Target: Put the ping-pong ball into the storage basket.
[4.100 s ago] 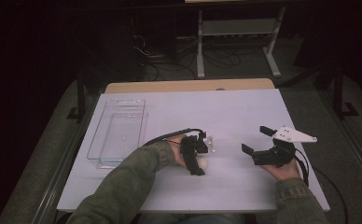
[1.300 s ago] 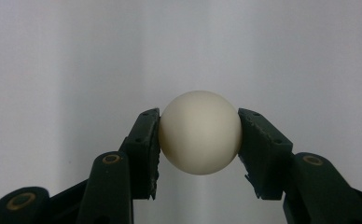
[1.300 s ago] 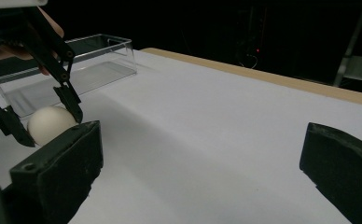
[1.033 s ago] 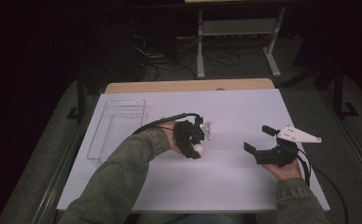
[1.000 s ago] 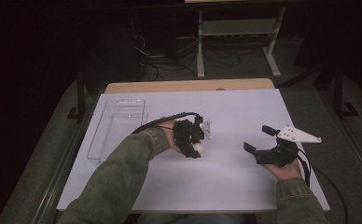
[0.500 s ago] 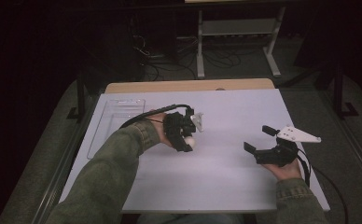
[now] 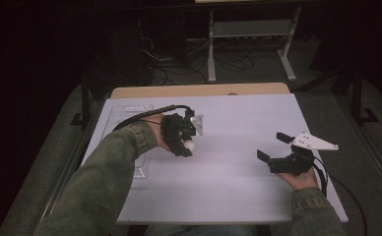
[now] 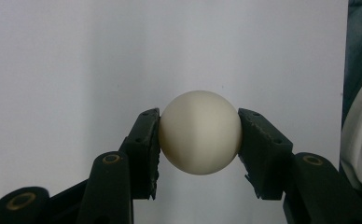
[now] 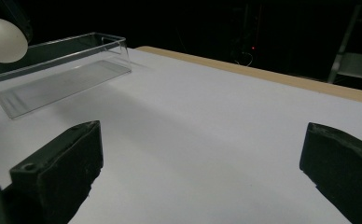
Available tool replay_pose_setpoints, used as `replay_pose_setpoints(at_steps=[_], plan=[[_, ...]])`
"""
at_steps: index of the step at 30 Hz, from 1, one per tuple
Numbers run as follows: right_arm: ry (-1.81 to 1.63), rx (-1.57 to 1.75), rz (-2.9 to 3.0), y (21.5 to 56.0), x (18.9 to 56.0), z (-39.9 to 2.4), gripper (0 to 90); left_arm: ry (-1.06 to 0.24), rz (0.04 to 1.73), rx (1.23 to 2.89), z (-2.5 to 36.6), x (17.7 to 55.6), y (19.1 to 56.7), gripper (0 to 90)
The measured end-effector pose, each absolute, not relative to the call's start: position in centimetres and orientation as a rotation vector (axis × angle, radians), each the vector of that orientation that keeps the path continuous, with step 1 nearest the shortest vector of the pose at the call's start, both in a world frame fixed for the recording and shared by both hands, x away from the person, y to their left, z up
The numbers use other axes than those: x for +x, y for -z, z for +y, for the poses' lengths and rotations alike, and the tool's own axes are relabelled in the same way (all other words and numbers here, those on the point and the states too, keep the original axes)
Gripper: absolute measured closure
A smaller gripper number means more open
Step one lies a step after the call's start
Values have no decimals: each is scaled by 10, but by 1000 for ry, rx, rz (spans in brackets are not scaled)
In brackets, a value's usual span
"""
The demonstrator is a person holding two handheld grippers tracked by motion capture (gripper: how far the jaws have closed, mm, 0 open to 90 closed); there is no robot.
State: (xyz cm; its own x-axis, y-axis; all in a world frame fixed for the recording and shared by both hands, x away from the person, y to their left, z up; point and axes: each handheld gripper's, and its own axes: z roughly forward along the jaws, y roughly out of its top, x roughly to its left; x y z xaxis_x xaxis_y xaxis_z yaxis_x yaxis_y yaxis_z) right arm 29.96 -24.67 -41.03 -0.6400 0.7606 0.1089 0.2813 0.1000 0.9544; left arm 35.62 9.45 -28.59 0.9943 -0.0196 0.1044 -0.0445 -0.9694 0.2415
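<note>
Cream-white ball (image 8: 200,132) sits pinched between the two black fingers (image 8: 144,151) of the left gripper (image 7: 185,143), one pad on each side, clear of the table (image 7: 238,177) below it. In the high view the ball (image 7: 190,146) shows as a pale spot at the tip of that gripper.

Change over the last seconds: left hand has carried the ball up and leftward from mid-table, toward the clear plastic tray (image 7: 130,109) at the table's left edge. Forearm now lies across the tray's near end.

Right gripper (image 7: 273,149) rests on the right side of the table, well apart, fingers (image 9: 60,170) spread wide with nothing between them. Its position looks unchanged. From its camera the tray (image 9: 62,70) looks empty, the ball (image 9: 2,39) hanging near its closer end.

Reading: pick is done, transport under way. Ball is near the tray but not yet over its inside; likely next is a short move left, then a release into it.
</note>
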Motion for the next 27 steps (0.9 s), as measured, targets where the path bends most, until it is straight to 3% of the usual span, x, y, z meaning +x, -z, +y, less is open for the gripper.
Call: replay_pose_setpoints(at_steps=[27], plan=[[-1563, 1015, 1963, 409, 298, -247, 0, -143, -18, 3025, 122, 356, 279, 509]])
